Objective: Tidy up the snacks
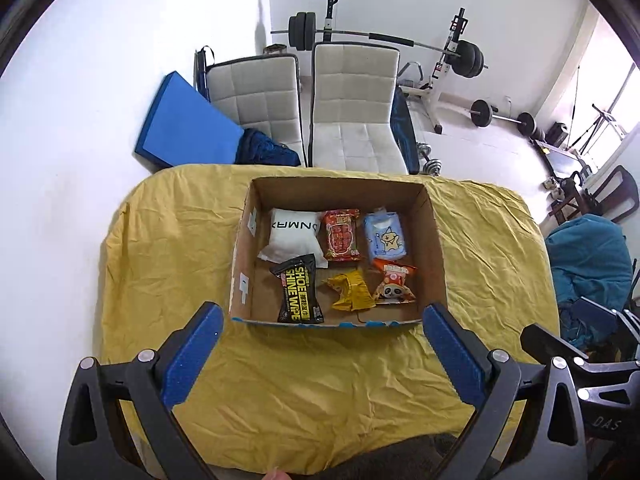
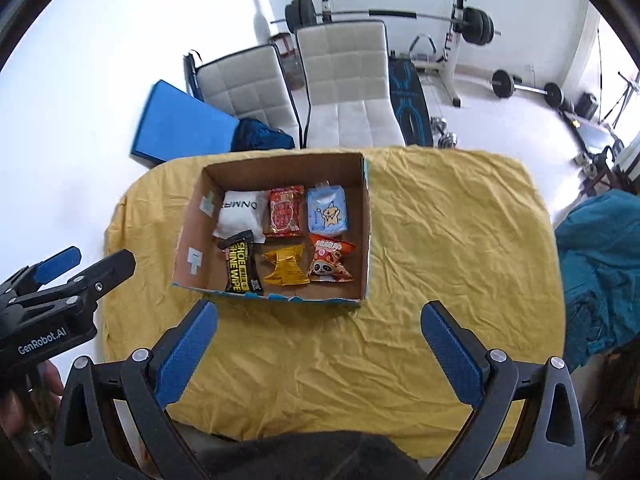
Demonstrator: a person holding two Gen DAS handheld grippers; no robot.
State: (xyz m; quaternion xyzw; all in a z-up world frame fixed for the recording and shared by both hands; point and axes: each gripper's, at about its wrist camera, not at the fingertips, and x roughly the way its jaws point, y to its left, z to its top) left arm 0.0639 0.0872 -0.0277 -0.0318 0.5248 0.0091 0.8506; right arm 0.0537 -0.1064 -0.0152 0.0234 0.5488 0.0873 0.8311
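An open cardboard box [image 1: 434,240] [image 2: 366,232] sits on the yellow-covered table [image 1: 320,380] [image 2: 440,240]. Inside lie several packets: a white pouch [image 1: 292,236], a red packet [image 1: 341,235], a light blue packet [image 1: 385,236], a black shoe-wipe pack [image 1: 299,294], a yellow wrapper [image 1: 351,290] and an orange panda packet [image 1: 394,284]. My left gripper [image 1: 322,320] hovers open just before the box's near wall, holding nothing. My right gripper [image 2: 320,320] stands open too, nearer the table's front edge. The left gripper [image 2: 84,262] shows at the left of the right wrist view.
Two white padded chairs [image 1: 352,100] stand behind the table, with a blue mat [image 1: 184,124] against the wall. A barbell rack [image 1: 448,52] and weights are farther back. A teal cloth heap [image 2: 600,248] lies to the right. Bare yellow cloth spreads right of the box.
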